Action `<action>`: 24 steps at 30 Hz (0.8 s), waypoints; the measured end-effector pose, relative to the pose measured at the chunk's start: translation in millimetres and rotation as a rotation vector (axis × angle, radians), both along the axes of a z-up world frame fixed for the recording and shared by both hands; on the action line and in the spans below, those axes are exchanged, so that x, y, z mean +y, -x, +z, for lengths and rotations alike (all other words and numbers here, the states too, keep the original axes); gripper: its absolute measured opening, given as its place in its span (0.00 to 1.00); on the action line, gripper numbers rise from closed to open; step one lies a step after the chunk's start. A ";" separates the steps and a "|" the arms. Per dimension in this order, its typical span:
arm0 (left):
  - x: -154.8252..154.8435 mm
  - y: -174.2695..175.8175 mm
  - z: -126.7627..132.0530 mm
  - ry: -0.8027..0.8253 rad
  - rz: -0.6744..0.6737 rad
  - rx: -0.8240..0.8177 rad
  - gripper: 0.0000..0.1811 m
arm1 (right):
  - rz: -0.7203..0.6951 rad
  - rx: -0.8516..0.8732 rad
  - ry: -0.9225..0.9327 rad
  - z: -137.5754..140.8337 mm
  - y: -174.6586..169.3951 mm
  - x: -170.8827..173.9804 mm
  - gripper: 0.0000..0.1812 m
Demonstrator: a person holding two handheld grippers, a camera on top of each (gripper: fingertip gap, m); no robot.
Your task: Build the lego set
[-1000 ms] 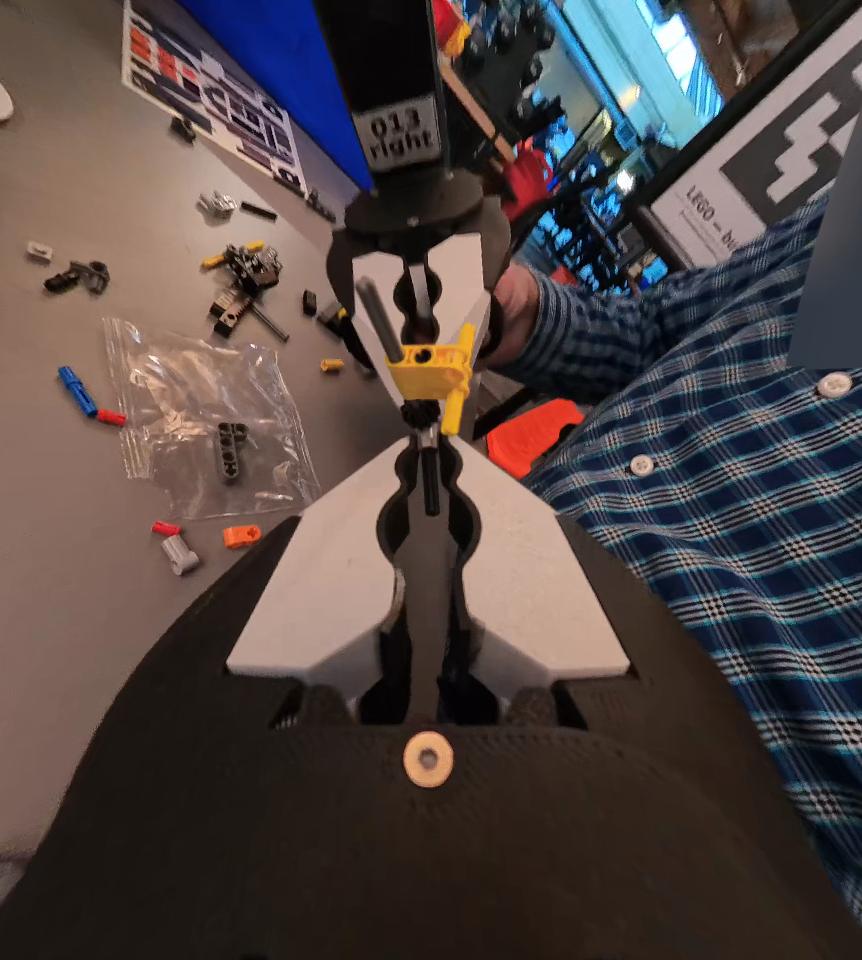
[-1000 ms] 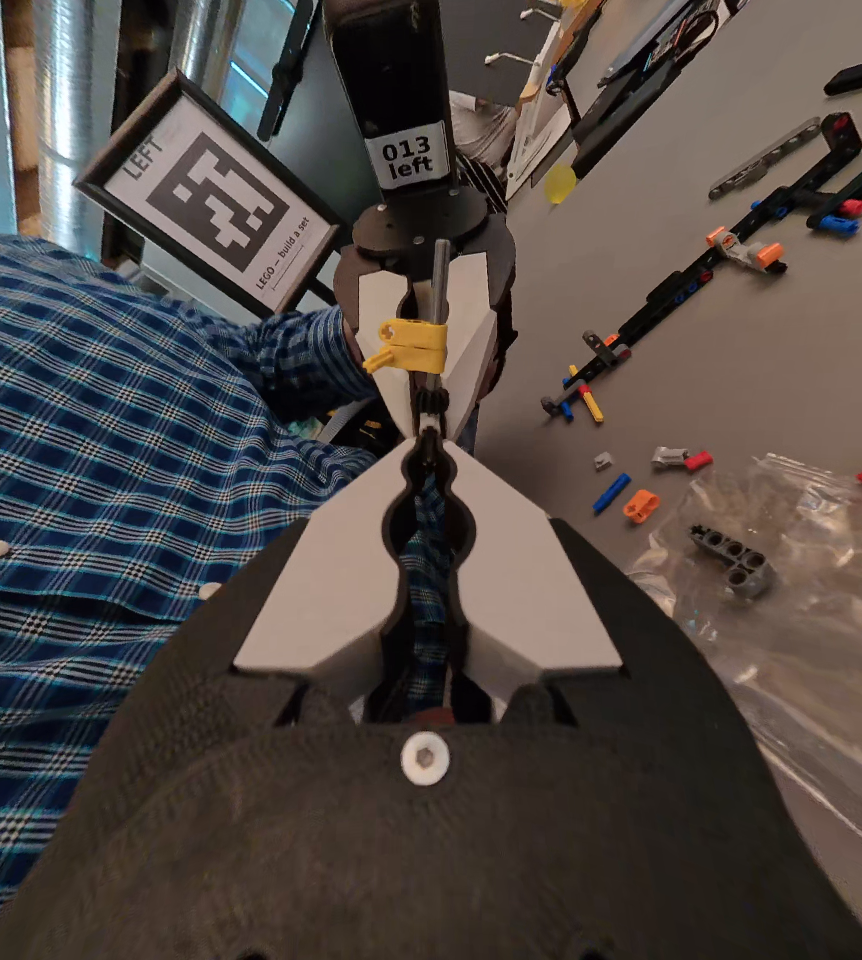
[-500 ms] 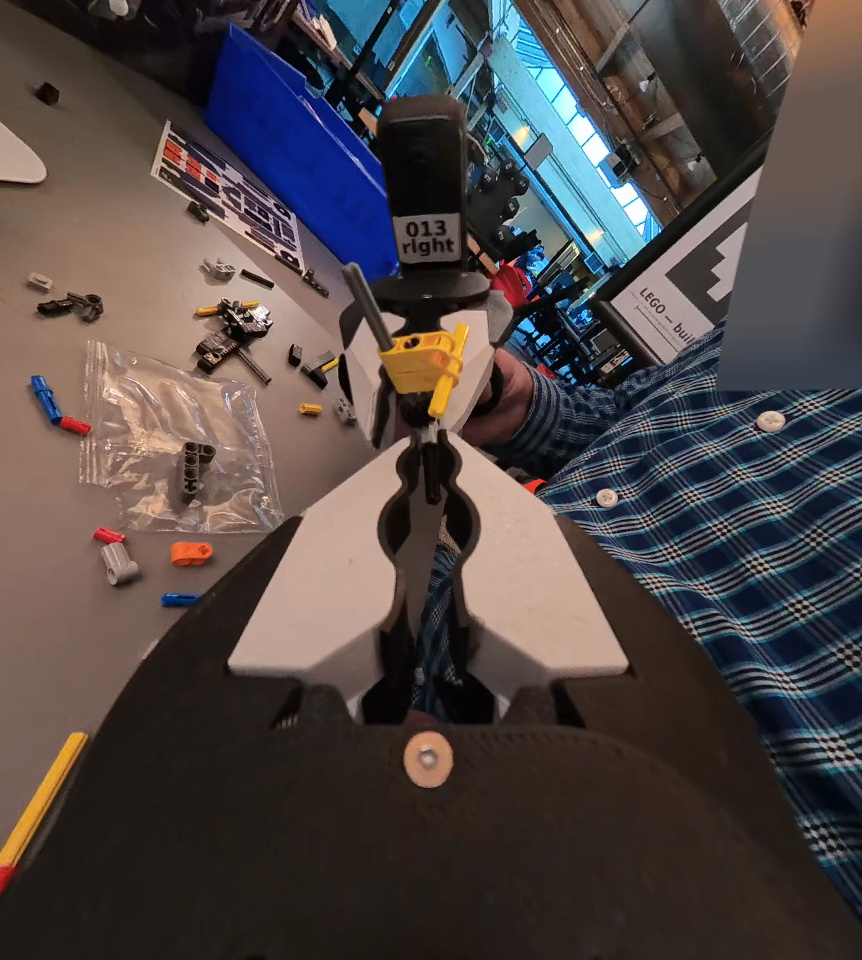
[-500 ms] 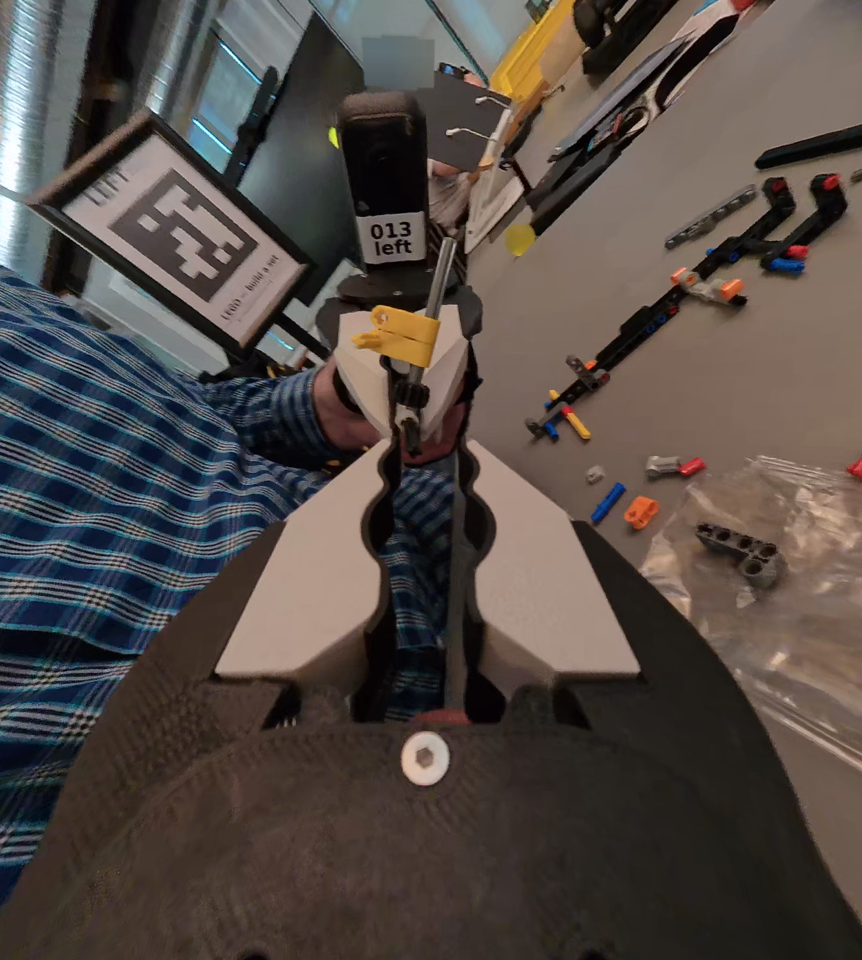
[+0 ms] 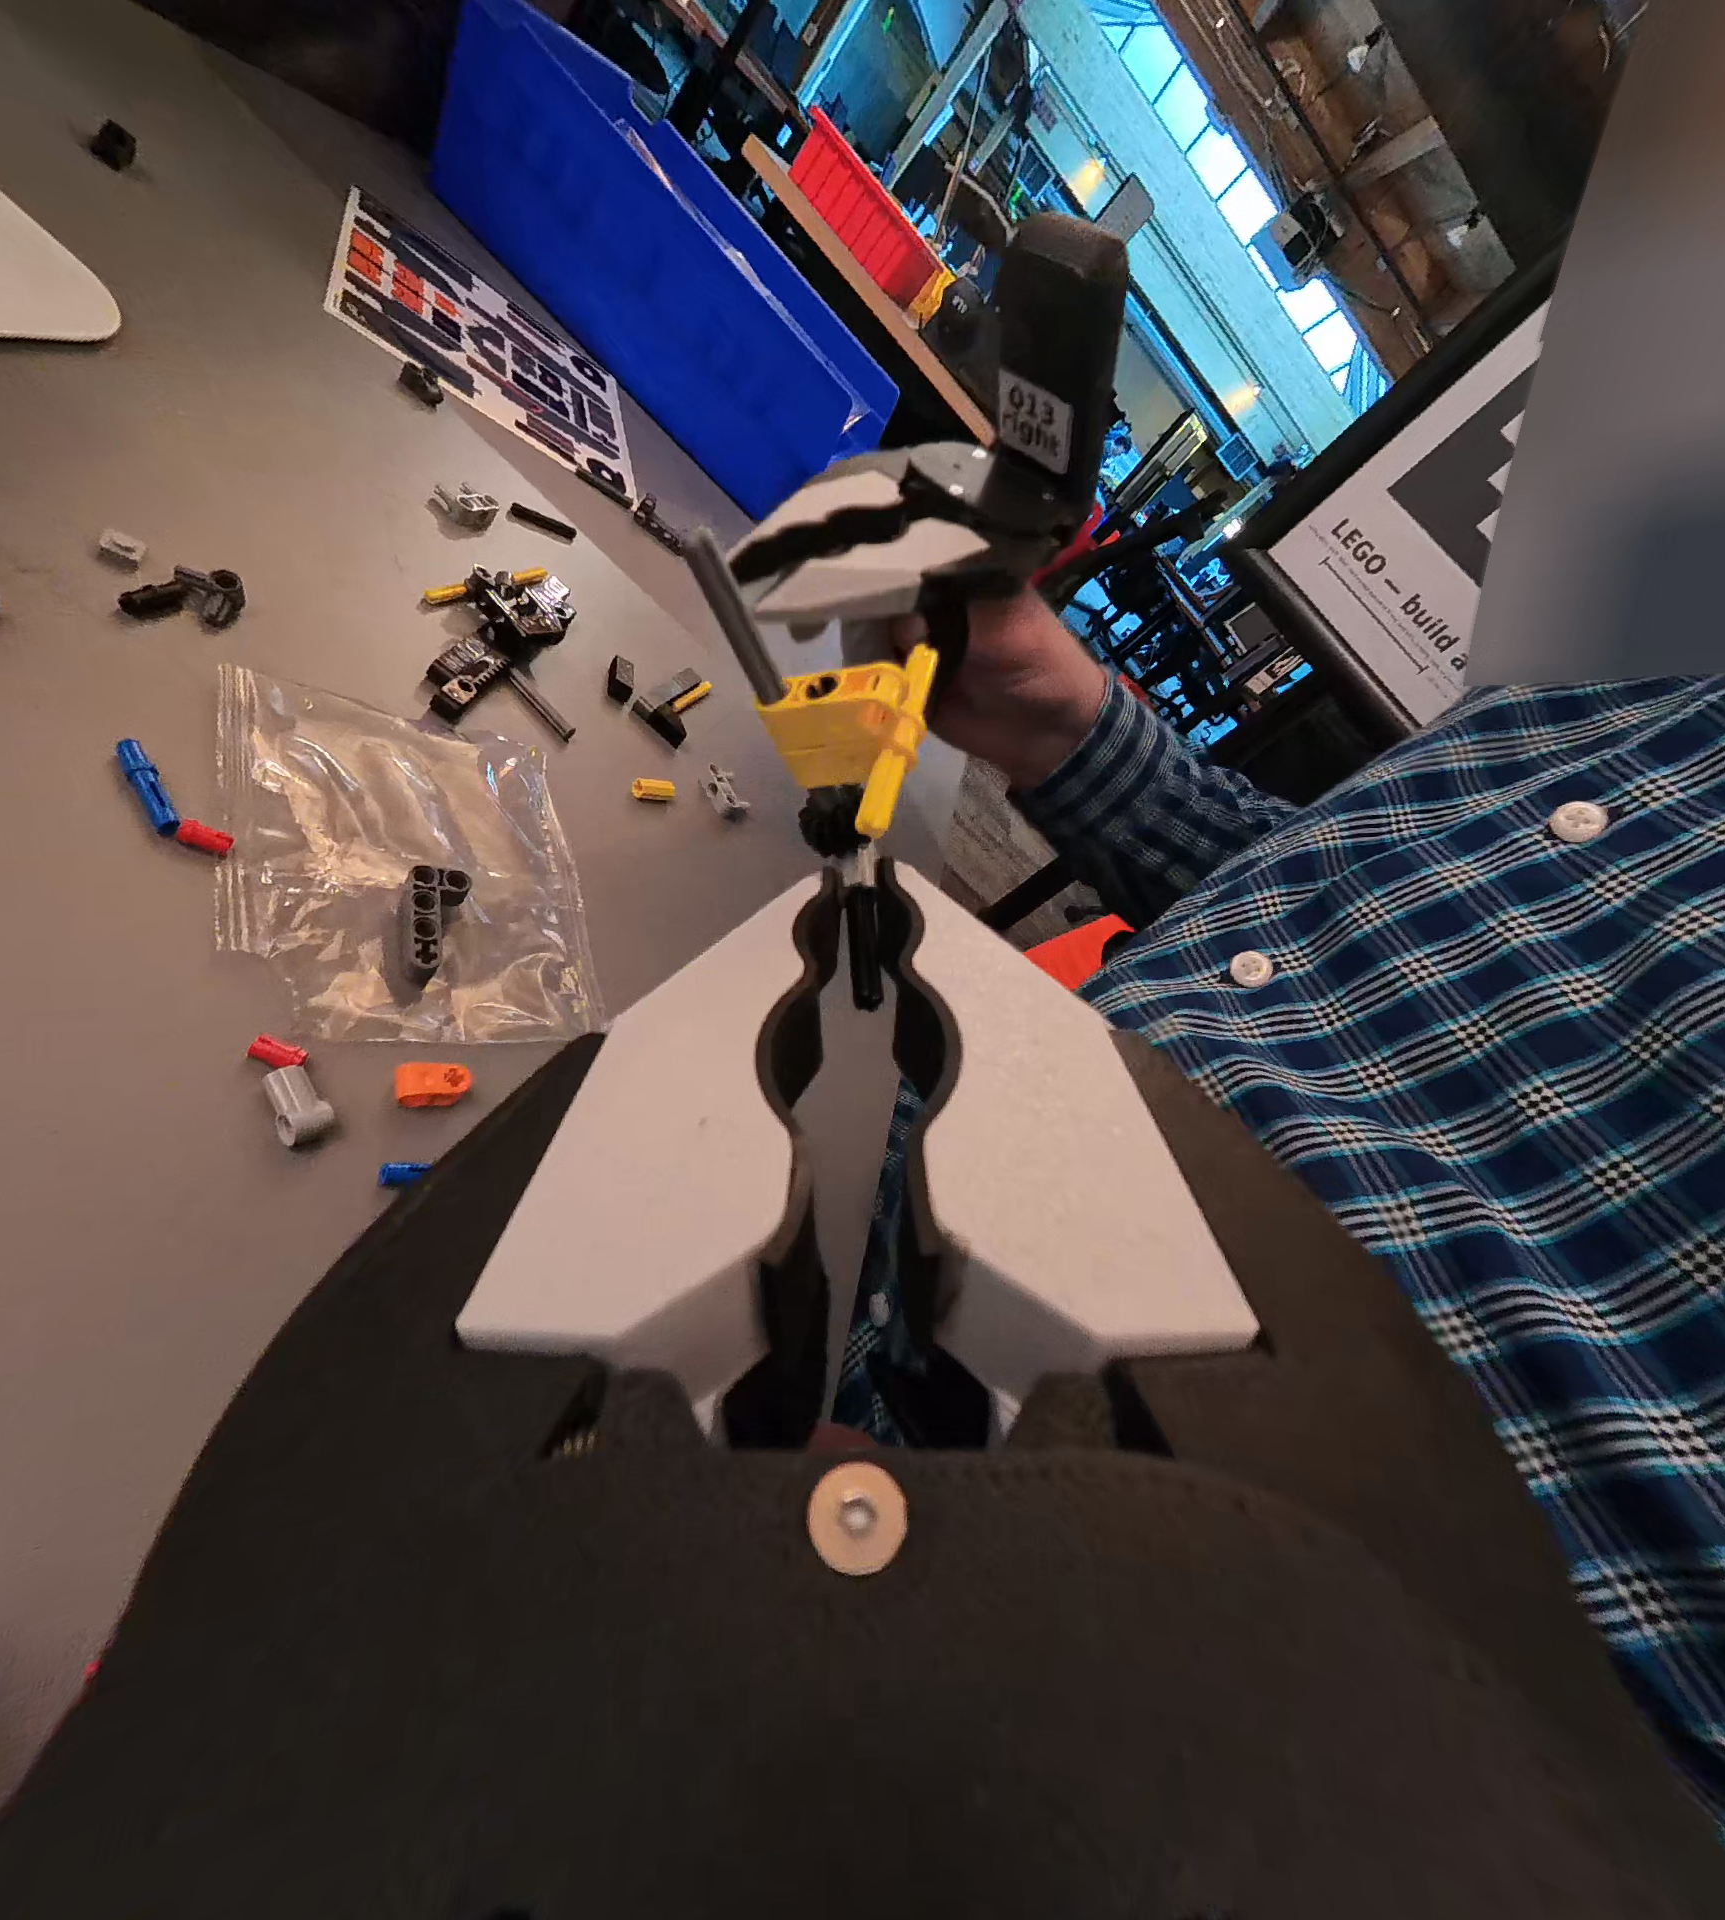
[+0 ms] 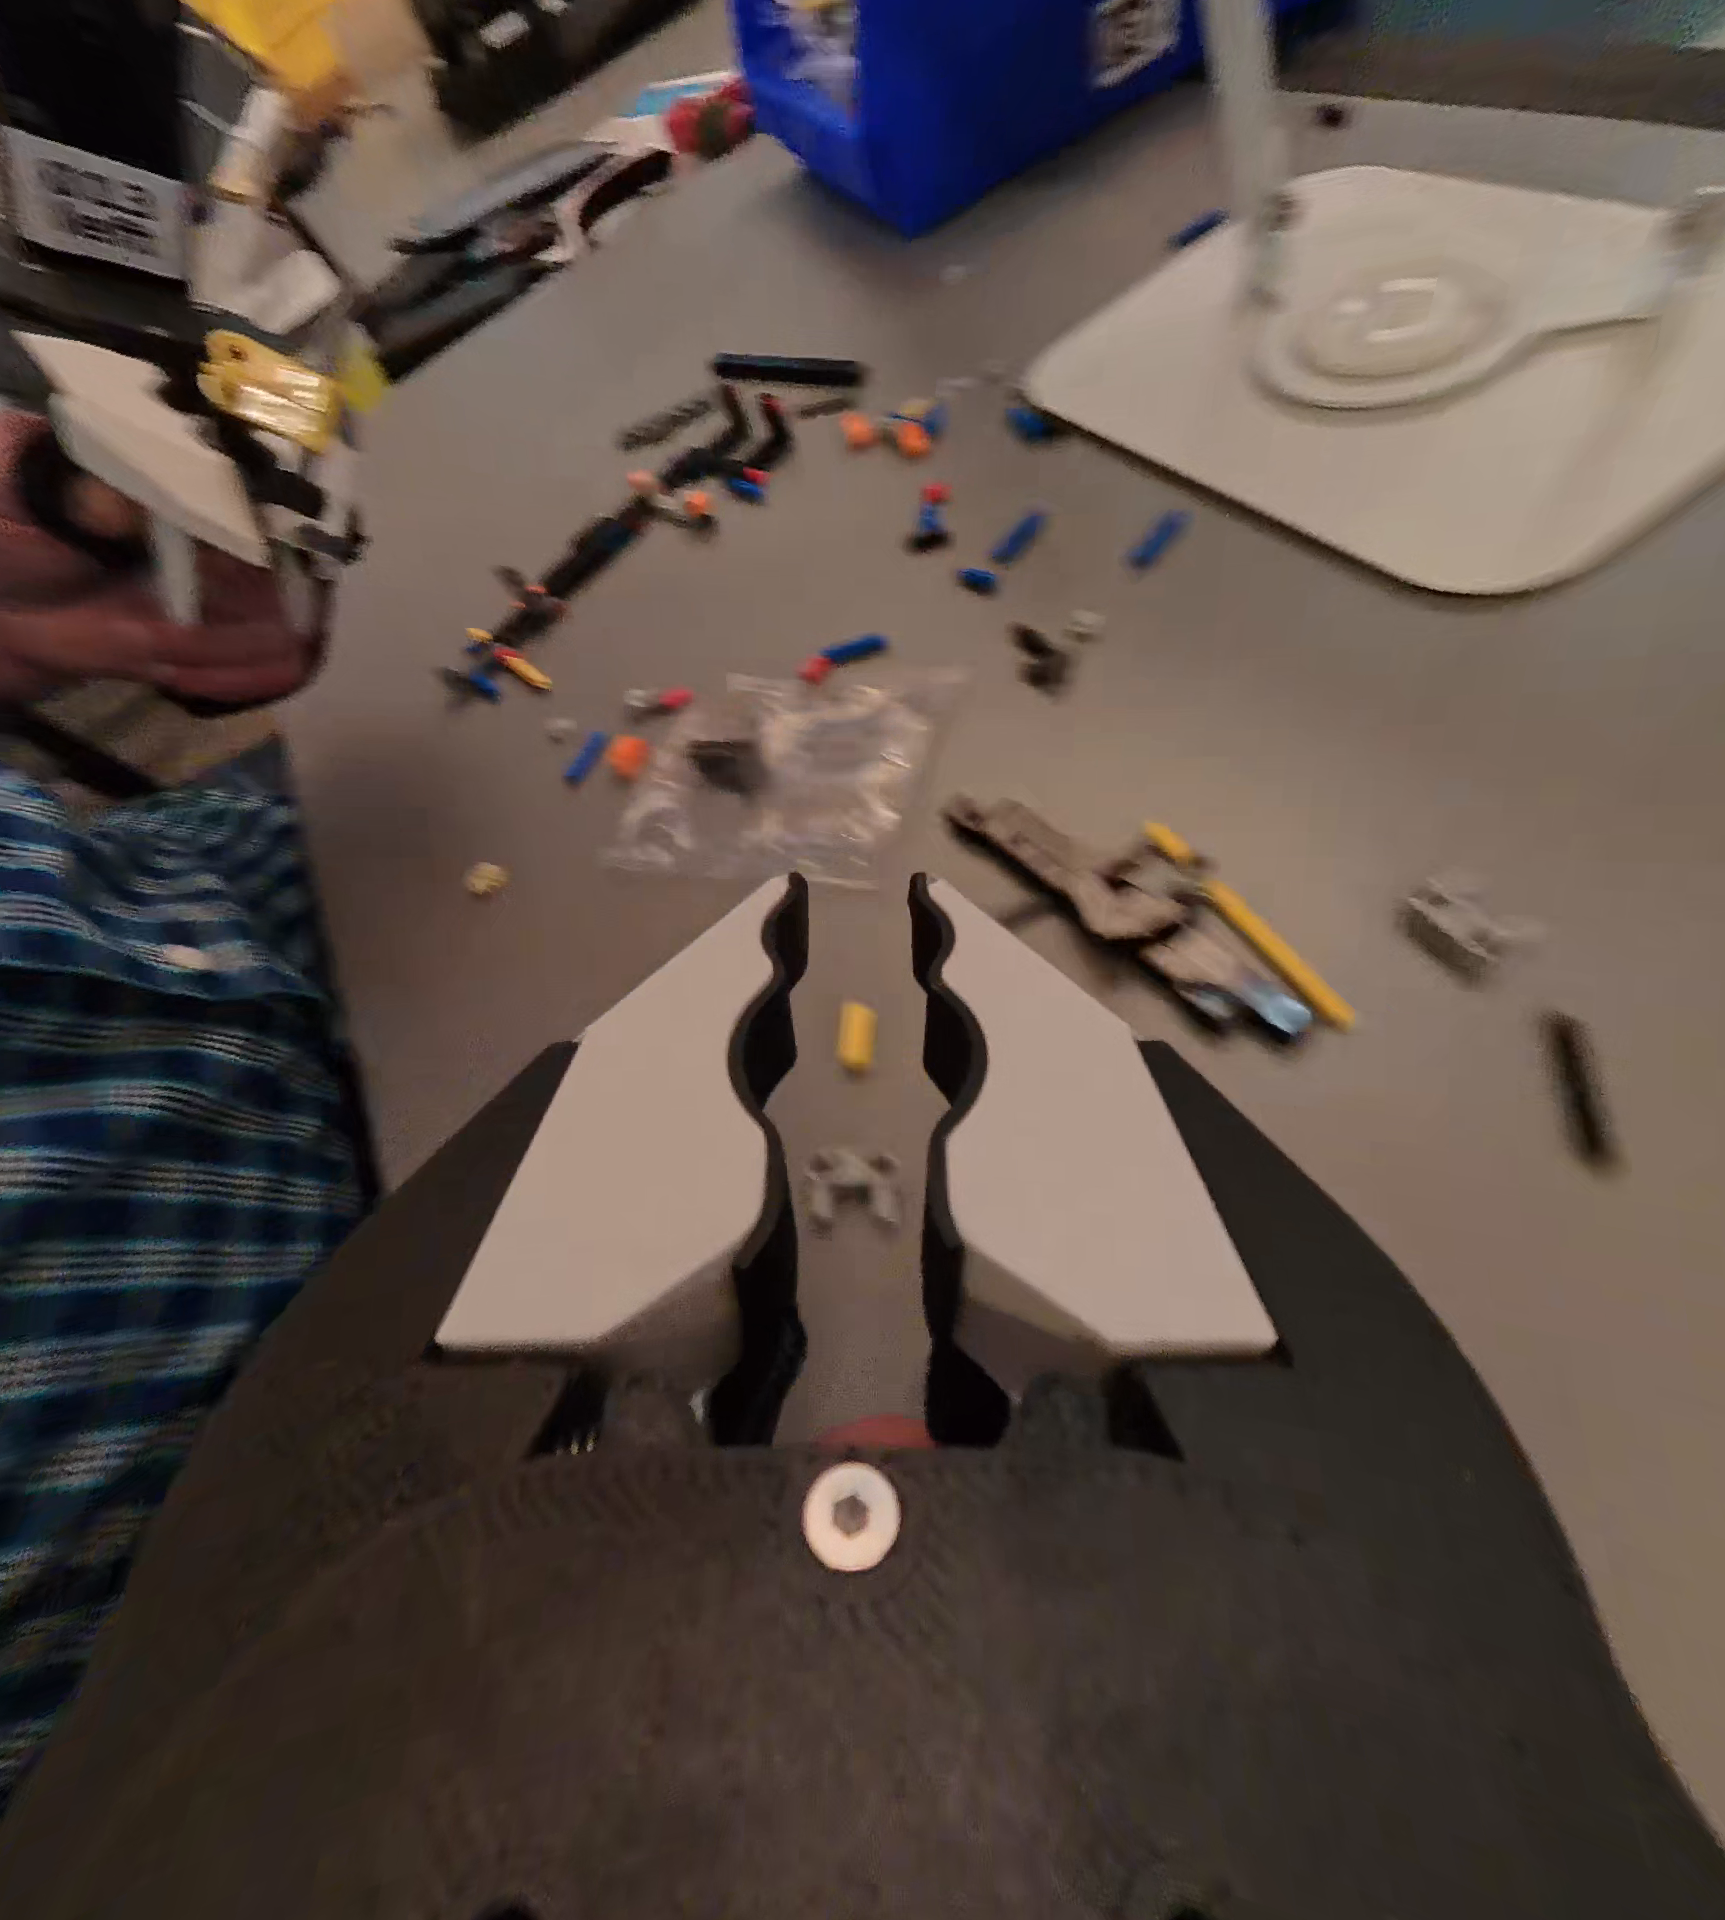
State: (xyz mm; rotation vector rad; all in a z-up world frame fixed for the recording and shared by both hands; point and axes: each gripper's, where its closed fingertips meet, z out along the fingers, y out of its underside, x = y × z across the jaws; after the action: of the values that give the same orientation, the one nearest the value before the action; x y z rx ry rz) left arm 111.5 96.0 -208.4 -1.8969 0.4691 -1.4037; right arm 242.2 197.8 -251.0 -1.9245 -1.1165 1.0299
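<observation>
My left gripper [image 5: 853, 883] is shut on the thin black axle at the bottom of a small assembly and holds it upright in the air. The assembly is a yellow connector block [image 5: 842, 717] on a dark grey axle [image 5: 728, 613], with a black gear [image 5: 830, 821] under the block. My right gripper [image 6: 856, 894] is open and empty, pointing down at the grey table. A small yellow piece [image 6: 856, 1036] and a grey piece [image 6: 853, 1184] lie on the table between its fingers. In the left wrist view the right gripper [image 5: 749, 571] is beside the grey axle, apart from it. The right wrist view is blurred.
A clear plastic bag [image 5: 401, 862] holding a dark grey piece lies among loose pieces. A dark partial build with a yellow axle [image 6: 1149, 914] and a long black build [image 6: 629, 530] lie on the table. A blue bin [image 5: 650, 260], a sticker sheet [image 5: 479, 343] and a white stand base [image 6: 1440, 364] are farther back. A person's plaid shirt [image 5: 1460, 1039] is close by. The grippers' ends are close to 15 cm from one another.
My right gripper has let go of the assembly, opened, and swung away to point down at the table. My left gripper still holds the assembly by its black axle.
</observation>
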 end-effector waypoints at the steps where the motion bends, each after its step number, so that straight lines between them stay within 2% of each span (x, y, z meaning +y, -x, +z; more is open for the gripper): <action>1: 0.0 -1.0 -1.0 0.001 -0.002 0.005 0.02 | -0.037 -0.032 -0.031 -1.3 -14.9 9.6 0.09; 4: 0.3 -1.9 -0.5 0.003 0.000 0.005 0.02 | -0.085 -0.147 -0.101 -8.5 -52.2 23.9 0.09; 7: 0.6 -0.6 0.3 0.006 0.006 0.004 0.02 | -0.052 -0.276 -0.117 -27.6 -72.3 20.4 0.10; 10: -0.5 -0.6 -1.5 0.013 0.008 0.012 0.02 | -0.008 -0.378 -0.166 -43.4 -77.4 15.6 0.10; 15: -4.6 -1.4 -2.0 0.020 0.013 0.022 0.02 | 0.015 -0.444 -0.190 -61.9 -75.6 14.5 0.11; 17: -6.4 -0.8 -3.1 0.027 0.015 0.025 0.02 | 0.032 -0.444 -0.248 -55.9 -68.5 13.8 0.10; 20: -8.0 -2.0 -6.2 0.036 0.015 0.030 0.02 | 0.116 -0.375 -0.234 -46.2 -40.1 -1.4 0.09; 24: -7.5 -7.0 -11.3 0.040 0.010 0.057 0.02 | 0.210 -0.404 -0.213 -59.1 -3.8 -20.3 0.10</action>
State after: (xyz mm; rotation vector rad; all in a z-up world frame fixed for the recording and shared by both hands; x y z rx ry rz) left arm 118.5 88.5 -219.7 -1.9726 0.4618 -1.3647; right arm 246.0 177.5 -310.1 -1.9167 -1.6130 0.6048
